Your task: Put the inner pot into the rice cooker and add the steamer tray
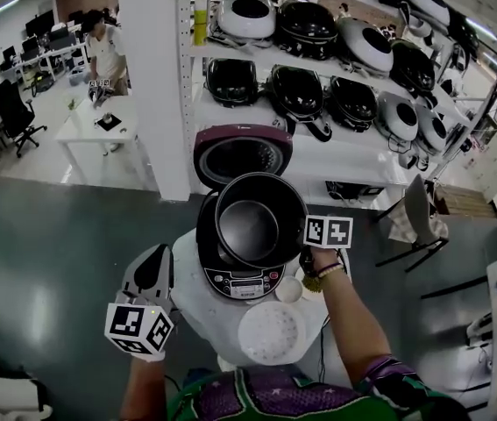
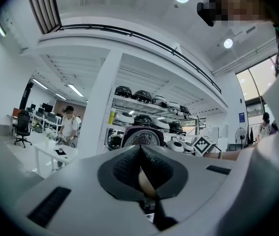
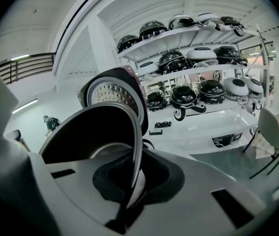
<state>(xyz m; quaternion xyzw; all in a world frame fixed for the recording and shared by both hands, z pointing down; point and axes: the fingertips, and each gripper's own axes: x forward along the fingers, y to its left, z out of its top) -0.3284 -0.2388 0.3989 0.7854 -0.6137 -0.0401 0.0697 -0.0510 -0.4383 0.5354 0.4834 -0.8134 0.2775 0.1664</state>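
Note:
The dark inner pot (image 1: 259,220) hangs tilted over the open rice cooker (image 1: 244,281), whose maroon lid (image 1: 242,152) stands up behind it. My right gripper (image 1: 304,240) is shut on the pot's right rim. In the right gripper view the rim (image 3: 135,146) runs between the pads, with the lid (image 3: 115,95) beyond. The white perforated steamer tray (image 1: 271,331) lies on the round white table (image 1: 197,310) in front of the cooker. My left gripper (image 1: 155,261) is at the table's left edge, shut and empty; in its own view the left gripper (image 2: 141,168) points level toward the shelves.
White shelves (image 1: 353,152) behind the cooker carry several other rice cookers. A small white cup (image 1: 288,289) sits beside the cooker. A white pillar (image 1: 152,77) stands to the left. A person (image 1: 106,53) stands by a far white table, and a chair (image 1: 416,213) is at the right.

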